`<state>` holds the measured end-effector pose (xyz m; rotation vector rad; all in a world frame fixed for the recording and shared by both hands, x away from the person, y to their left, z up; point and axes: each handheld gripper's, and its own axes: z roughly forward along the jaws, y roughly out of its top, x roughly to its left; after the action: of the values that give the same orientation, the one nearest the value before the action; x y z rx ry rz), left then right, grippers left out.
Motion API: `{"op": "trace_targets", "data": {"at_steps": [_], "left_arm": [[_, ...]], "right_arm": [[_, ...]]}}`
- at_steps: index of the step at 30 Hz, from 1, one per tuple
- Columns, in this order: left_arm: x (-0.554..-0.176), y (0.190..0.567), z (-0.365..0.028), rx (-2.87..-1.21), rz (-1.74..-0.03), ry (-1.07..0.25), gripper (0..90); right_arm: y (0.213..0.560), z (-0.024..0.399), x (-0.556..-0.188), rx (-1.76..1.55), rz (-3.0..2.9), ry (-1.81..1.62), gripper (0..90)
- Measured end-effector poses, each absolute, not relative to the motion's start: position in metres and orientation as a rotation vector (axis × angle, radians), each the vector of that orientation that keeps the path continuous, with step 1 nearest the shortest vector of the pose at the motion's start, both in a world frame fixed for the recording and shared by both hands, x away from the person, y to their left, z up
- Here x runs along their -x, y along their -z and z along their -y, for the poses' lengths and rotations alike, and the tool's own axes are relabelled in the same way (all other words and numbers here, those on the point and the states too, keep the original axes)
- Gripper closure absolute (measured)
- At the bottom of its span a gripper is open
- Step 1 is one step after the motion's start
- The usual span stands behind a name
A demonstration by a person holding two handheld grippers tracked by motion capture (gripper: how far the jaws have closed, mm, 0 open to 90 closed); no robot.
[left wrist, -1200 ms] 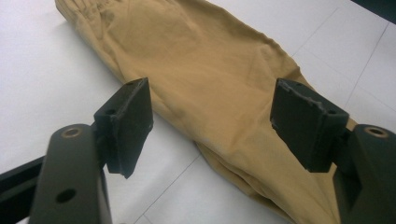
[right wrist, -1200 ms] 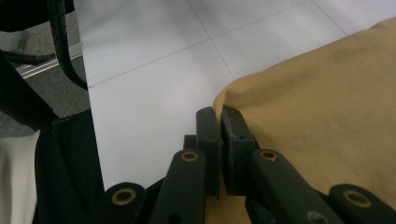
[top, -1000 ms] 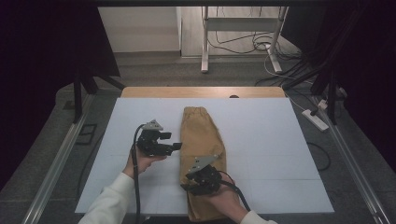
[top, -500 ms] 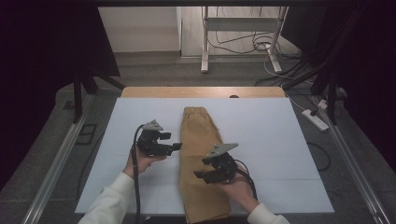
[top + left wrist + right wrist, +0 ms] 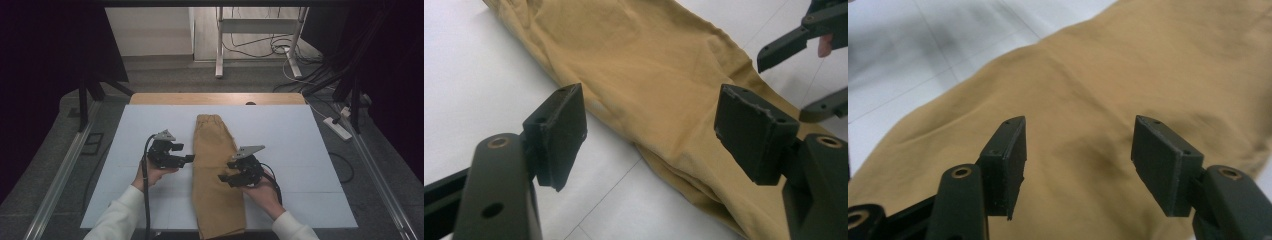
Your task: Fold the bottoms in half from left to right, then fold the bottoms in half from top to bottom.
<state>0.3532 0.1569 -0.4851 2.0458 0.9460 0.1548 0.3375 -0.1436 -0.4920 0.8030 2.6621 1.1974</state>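
White sheeting covers the table (image 5: 300, 150), and beyond its far wooden edge lie grey floor, a metal stand and loose cables. Down the middle of the sheet lie the tan trousers (image 5: 216, 165), folded lengthwise, waistband at twelve o'clock and leg ends hanging over the near edge at six.

The left gripper (image 5: 186, 159) sits at nine o'clock of the trousers, just beside their left edge, jaws spread wide with nothing between them; the left gripper view shows the fabric's folded edge (image 5: 649, 145) lying between and beyond its pads. The right gripper (image 5: 224, 178) hovers over the cloth at about four o'clock from the garment's middle, jaws also apart and empty, with tan fabric (image 5: 1128, 85) below them.

The step in hand looks like lining up both grippers for a grasp, probably to fold the trousers crosswise. The next move would call for lowering each gripper onto an edge and pinching all layers together.

Compared with a second ago, the right gripper has moved from the lower legs, up and to the right; the left one has barely shifted.
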Motion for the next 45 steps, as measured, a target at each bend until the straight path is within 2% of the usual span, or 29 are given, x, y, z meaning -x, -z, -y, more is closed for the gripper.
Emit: {"op": "trace_targets", "data": {"at_steps": [20, 45], "left_arm": [[-0.352, 0.486, -0.157, -2.061, -0.945, -0.165, 27.9], [-0.362, 0.485, -0.151, -2.062, -0.944, -0.182, 27.5]], "right_arm": [[0.489, 0.169, -0.352, -0.889, -2.588, -1.193, 37.9], [0.490, 0.168, -0.370, -0.914, -2.566, -1.169, 37.7]]}}
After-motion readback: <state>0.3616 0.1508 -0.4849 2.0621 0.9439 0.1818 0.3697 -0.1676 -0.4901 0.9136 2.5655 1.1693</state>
